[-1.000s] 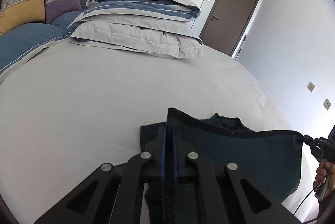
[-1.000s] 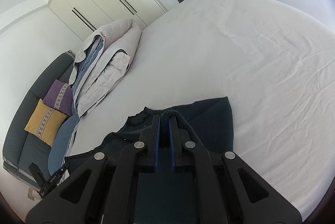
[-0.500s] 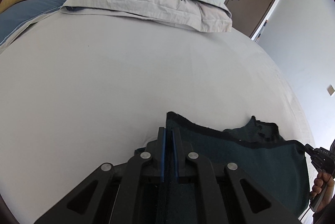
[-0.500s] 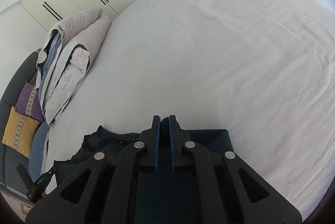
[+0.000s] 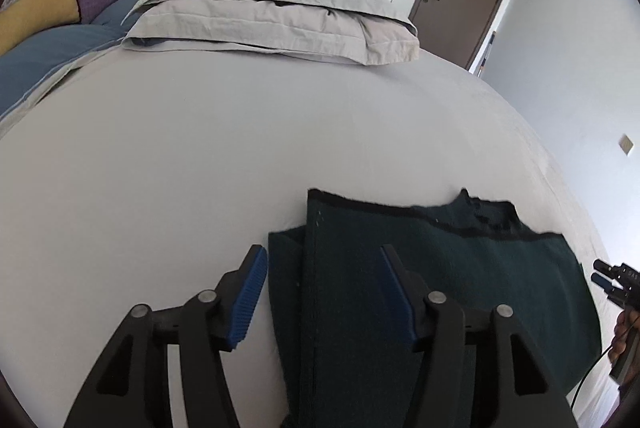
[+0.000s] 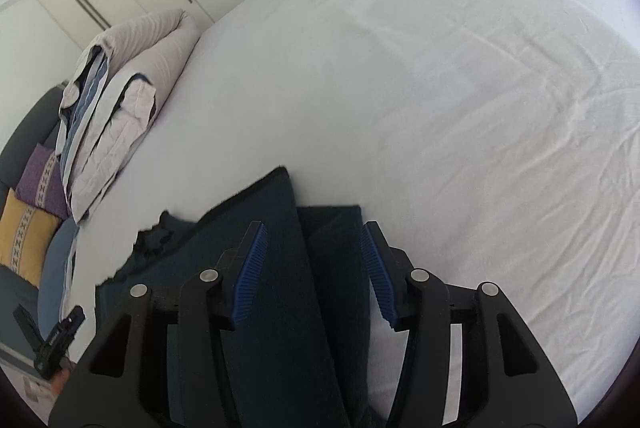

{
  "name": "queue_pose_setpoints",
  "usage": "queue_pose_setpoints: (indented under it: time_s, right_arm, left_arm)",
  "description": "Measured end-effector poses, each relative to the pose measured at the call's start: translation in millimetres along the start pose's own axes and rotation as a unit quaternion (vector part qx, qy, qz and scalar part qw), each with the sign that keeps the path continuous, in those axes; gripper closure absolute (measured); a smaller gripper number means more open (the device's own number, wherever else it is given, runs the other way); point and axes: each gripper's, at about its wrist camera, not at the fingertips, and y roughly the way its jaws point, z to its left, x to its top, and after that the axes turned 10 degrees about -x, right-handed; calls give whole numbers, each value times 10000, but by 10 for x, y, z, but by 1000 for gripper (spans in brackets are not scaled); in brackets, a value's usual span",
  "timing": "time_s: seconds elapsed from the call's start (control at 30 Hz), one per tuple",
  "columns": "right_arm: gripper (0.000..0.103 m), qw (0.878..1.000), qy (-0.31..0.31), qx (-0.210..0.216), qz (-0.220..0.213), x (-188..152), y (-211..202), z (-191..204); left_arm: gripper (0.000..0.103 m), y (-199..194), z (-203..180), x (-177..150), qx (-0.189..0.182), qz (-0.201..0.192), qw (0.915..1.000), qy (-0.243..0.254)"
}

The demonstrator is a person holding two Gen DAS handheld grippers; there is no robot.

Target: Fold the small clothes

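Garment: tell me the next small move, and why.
Probably lift both grippers back clear of the garment. The left gripper and right gripper have just been opening; their pads no longer press the cloth, which lies folded over on the bed.

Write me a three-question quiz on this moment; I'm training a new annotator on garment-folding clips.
1. True or false: the left gripper is clamped on the dark green garment.
2. On what does the garment lie?
3. Which sits at the far end of the bed sheet: (a) a laundry basket, (b) a stack of folded bedding, (c) a suitcase?

Key:
1. False; both its jaws and those of the right gripper have just been opening, and the cloth lies loose between them.
2. The bed sheet.
3. b
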Motion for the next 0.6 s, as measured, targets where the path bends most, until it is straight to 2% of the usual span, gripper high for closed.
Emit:
queue_pose_setpoints:
  time_s: [0.13, 0.23, 0.33, 0.4, 0.5, 0.6]
  right_arm:
    - [55, 9978, -650, -154, 5, -388, -242, 165]
    - [55, 9944, -973, -408, -11, -771, -448, 144]
    - [57, 9922, -1114, -549, 108, -1013, -484, 83]
    - [70, 9912, -1164, -622, 96, -1128, -543, 30]
    - [74, 9911, -1147, -671, -12, -1223, -671, -8]
    - [77, 9899, -1203, -747, -99, -1298, -789, -34]
  left_arm:
    - [39, -164, -144, -319, 141, 163, 9993, 318]
    - [39, -201, -116, -557, 136, 370, 9989, 252]
    - [40, -215, -24, -740, 99, 531, 9985, 73]
    - [44, -269, 34, -802, 20, 511, 9987, -54]
    - [46, -359, 36, -853, 47, 447, 9990, -25]
    - [53, -392, 32, -876, 18, 444, 9990, -25]
